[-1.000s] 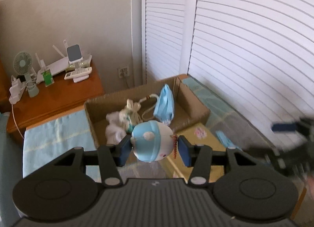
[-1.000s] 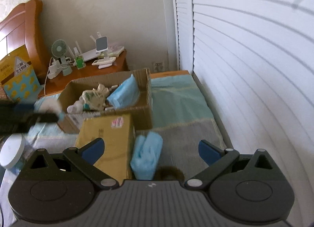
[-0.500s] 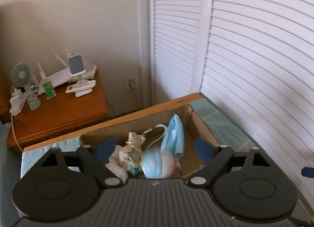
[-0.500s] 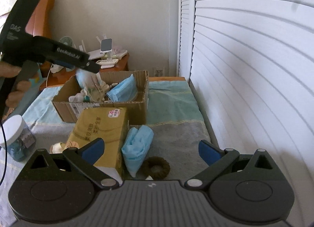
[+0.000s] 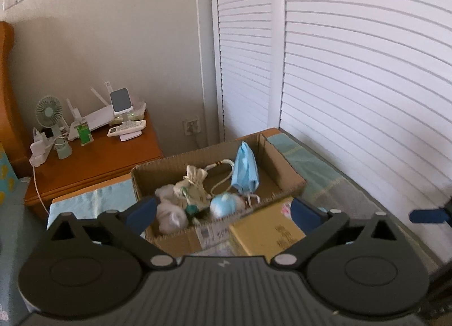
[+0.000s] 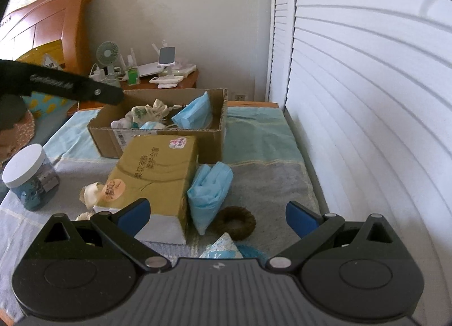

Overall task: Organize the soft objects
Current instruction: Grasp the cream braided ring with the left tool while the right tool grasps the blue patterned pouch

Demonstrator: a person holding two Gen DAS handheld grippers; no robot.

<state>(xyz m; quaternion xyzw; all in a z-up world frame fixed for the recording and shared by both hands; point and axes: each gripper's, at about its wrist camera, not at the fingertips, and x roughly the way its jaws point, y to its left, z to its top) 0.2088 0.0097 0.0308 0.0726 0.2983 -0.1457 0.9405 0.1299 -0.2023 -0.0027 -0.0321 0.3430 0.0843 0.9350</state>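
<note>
Blue mask pack (image 6: 210,192) is seen at 12 o'clock between the wide, empty right gripper (image 6: 216,214), long axis pointing away, nearer it than the opening, empty left gripper (image 5: 223,211).

The left gripper (image 5: 223,211) fills the bottom of its own view, angled downward, its blue pads (image 5: 139,210) far apart at lower left and lower right and the jaws opening wider, with nothing pressed between them. From the right wrist view that same tool reaches in from the left edge as a dark blurred bar, tip pointing toward the frame's centre. The right gripper (image 6: 217,217) sits low in its frame, tilted down too, blue pads (image 6: 299,217) spread wide and gripping nothing.
</note>
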